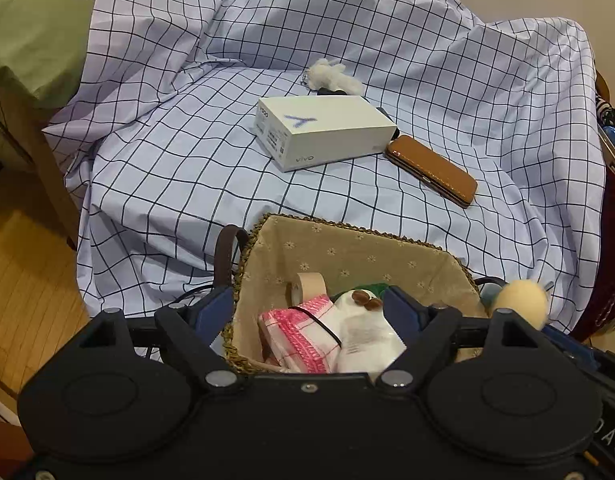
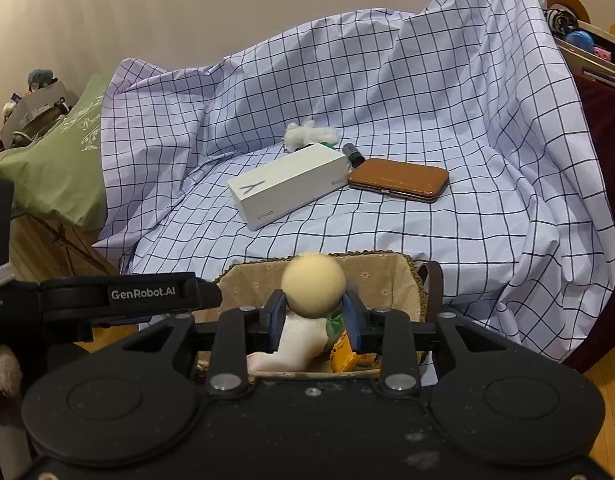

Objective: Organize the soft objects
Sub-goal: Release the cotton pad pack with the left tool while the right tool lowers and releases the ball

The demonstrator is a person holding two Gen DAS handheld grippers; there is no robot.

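A woven basket (image 1: pixel 347 228) with a beige flowered lining stands on the checked sheet near me. In it lie a tape roll (image 1: pixel 307 284), a pink-and-white cloth packet (image 1: pixel 303 336) and a white packet (image 1: pixel 367 332). My left gripper (image 1: pixel 309 308) hangs open over the basket, with nothing pressed between its blue pads. The right gripper (image 2: pixel 313 320) is shut on a cream foam ball (image 2: pixel 313 288), held just above the basket (image 2: pixel 387 258). That ball (image 1: pixel 521 300) also shows at the basket's right corner in the left wrist view. A white fluffy toy (image 1: pixel 333 76) lies farther back.
On the checked sheet (image 1: pixel 167 184) a white phone box (image 1: pixel 327 132) and a brown leather case (image 1: pixel 431 170) lie beyond the basket, with a small black tube (image 2: pixel 353 154) behind them. A green pillow (image 1: pixel 31 28) is at the left, and a toy shelf (image 2: pixel 587 44) at the right.
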